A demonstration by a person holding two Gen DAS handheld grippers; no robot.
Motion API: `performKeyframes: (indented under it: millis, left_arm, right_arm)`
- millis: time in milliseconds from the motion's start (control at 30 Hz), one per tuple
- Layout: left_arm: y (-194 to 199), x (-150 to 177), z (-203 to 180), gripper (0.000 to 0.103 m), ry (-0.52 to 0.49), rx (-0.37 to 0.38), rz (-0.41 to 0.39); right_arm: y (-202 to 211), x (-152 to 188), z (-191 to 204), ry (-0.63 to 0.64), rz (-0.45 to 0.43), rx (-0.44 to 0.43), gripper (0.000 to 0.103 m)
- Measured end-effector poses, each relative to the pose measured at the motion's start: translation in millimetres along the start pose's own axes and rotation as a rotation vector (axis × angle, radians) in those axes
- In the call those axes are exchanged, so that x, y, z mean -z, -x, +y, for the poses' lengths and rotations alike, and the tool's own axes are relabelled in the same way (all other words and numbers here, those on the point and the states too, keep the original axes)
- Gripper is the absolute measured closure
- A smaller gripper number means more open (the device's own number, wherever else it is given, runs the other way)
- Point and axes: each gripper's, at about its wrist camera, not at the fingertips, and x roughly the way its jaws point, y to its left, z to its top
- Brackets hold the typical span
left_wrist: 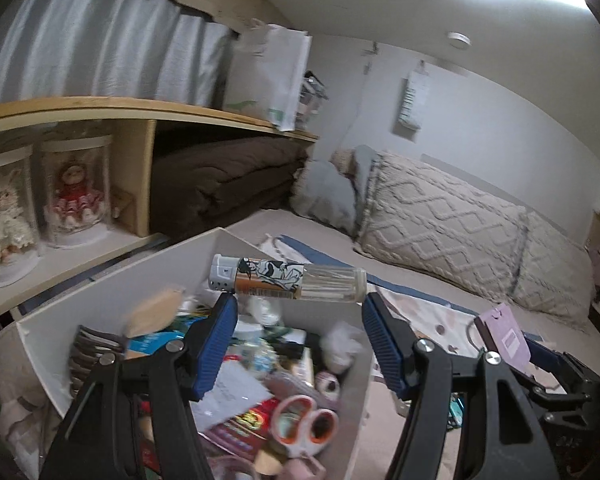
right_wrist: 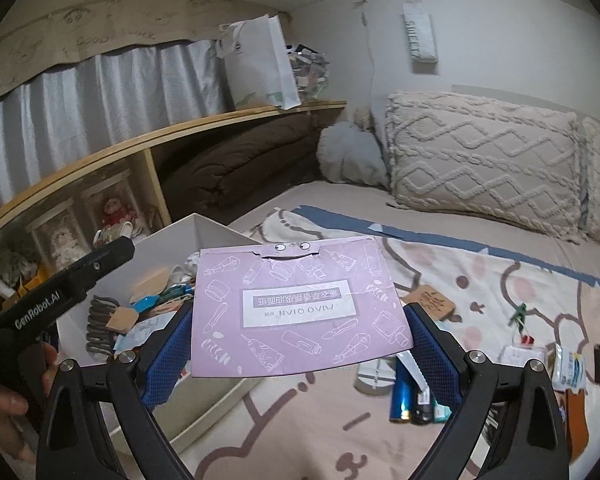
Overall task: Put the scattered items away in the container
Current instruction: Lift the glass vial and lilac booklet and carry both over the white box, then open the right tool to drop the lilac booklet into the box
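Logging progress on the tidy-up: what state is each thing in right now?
left gripper: shut on the lighter's ends
lighter: held crosswise above the box
right gripper: shut on the purple packet
purple packet: held flat, not yet binned
white storage box: open, already cluttered
blue lighter: loose on blanket

"GenRobot.AI" on left hand-held gripper [right_wrist: 112,254]; "SWEET" on wall bag [right_wrist: 419,36] (sideways).

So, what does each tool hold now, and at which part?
The left tool holds a lighter lengthwise, one pad at each end. The right tool holds a purple packet by its two side edges.
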Motion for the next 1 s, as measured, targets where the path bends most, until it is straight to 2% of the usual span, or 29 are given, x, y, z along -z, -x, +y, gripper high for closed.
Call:
performKeyframes:
  millis: [467,667,1000]
  left_arm:
    - [2,-5,51,0.039,0.033,-0.166,-0.021]
    - [4,-4,63,0.039,0.042,-0.189,-0.02]
    - [9,-6,70,0.039,0.049,-0.192,-0.03]
  right_arm:
    - [-37,-14,62,0.133,0.05,-0.077,0.004]
    - [-57,-9,86,0.17,0.107,-0.14,0.004]
    - [-83,24,132,0.267,0.229,-0.252,0.004]
